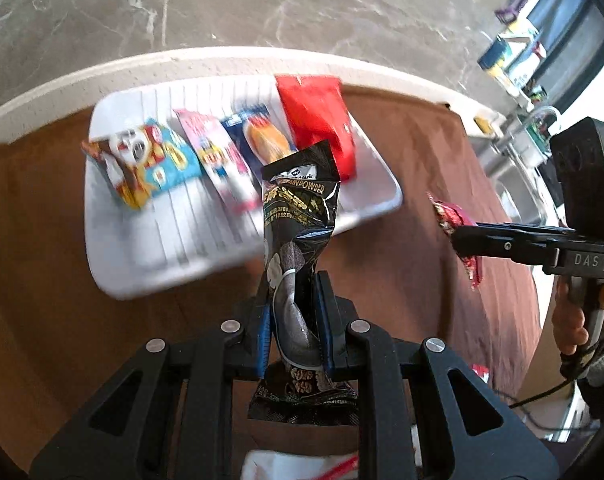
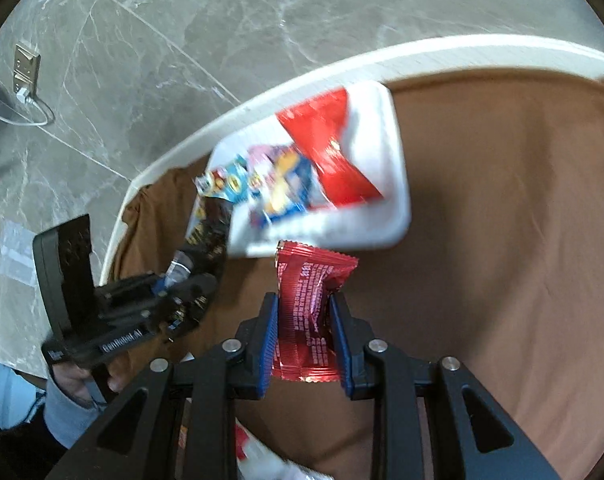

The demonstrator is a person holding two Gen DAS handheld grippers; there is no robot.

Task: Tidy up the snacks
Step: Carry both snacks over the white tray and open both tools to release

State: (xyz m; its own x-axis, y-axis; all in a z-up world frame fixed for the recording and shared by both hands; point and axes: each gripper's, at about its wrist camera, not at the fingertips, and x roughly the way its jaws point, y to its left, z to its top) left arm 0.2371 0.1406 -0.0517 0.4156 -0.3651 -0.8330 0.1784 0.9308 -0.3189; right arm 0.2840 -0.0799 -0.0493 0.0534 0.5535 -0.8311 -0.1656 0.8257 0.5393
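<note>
My left gripper (image 1: 293,280) is shut on a black snack packet (image 1: 300,216) and holds it upright above the brown cloth, just in front of the white tray (image 1: 114,248). My right gripper (image 2: 304,300) is shut on a small red snack packet (image 2: 308,308), near the tray's front edge (image 2: 382,236). The tray holds a red bag (image 1: 318,120), a blue packet with a bun picture (image 1: 258,136), a pink packet (image 1: 218,156) and a blue cartoon packet (image 1: 150,160). The right gripper also shows in the left wrist view (image 1: 456,236), and the left gripper in the right wrist view (image 2: 190,280).
The table has a brown cloth (image 1: 422,152) and a white rim (image 1: 222,60); grey marble floor (image 1: 262,0) lies beyond. White and red wrappers (image 1: 294,466) lie at the near edge. Shelves with items (image 1: 514,56) stand at the far right.
</note>
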